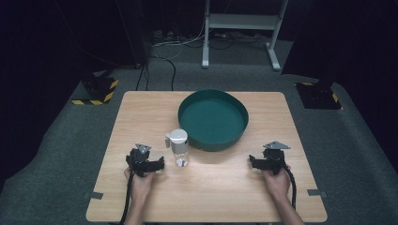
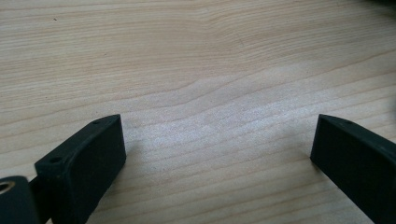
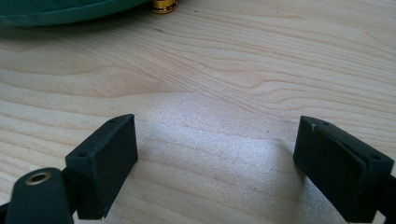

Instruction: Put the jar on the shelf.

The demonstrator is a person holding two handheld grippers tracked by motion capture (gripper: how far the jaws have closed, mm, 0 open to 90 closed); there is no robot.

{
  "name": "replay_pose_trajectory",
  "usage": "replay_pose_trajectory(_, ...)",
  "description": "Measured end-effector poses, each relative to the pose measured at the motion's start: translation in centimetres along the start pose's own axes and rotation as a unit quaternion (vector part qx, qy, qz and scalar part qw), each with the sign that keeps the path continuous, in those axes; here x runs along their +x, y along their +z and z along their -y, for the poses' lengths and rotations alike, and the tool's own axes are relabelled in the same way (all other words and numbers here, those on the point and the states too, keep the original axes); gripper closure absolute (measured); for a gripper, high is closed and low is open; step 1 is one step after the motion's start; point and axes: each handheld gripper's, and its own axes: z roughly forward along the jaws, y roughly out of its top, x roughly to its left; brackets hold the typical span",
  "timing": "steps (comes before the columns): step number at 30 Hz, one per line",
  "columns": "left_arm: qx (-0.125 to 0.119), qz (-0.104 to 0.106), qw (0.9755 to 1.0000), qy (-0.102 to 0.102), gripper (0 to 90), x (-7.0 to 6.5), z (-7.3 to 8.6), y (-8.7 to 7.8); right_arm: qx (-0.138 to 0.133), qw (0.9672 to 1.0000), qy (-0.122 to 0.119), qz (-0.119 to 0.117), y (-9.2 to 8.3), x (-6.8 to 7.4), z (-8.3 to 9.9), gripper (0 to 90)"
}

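Clear bottle (image 1: 178, 147): upright just right of your left gripper (image 1: 149, 165), easy to grasp.
Left gripper: released, empty.
Right gripper (image 1: 257, 164): released, waiting near green basin (image 1: 213, 140).

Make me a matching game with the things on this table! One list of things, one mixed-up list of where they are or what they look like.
Things:
1. basin
2. bottle
3. left tool
4. right tool

Descriptions:
A. clear, with a pale cap
B. open, near the table's right edge
C. dark green and round
D. open, just left of the bottle

Pairs: 1-C, 2-A, 3-D, 4-B
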Motion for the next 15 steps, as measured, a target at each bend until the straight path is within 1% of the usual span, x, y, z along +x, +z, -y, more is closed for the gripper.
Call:
replay_pose_trajectory(5,0.0,0.001,1.0,-0.001,3.5,0.01,-0.01,0.0,0.0,1.0,0.0,0.0,0.0,0.0,0.0,13.2)
replay_pose_trajectory(8,0.001,0.006,1.0,0.002,3.2,0.06,0.02,-0.07,0.0,1.0,0.0,0.0,0.0,0.0,0.0,13.2)
replay_pose_trajectory(9,0.004,0.007,1.0,0.005,3.2,0.1,0.05,-0.15,0.0,1.0,0.0,0.0,0.0,0.0,0.0,13.2)
replay_pose_trajectory(13,0.01,0.005,0.9999,0.004,1.5,0.03,0.23,-0.51,0.0,1.0,0.0,0.0,0.0,0.0,0.0,13.2)
replay_pose_trajectory(15,0.017,0.004,0.9998,0.014,0.8,-0.03,0.31,-0.92,0.0,1.0,0.0,0.0,0.0,0.0,0.0,13.2)
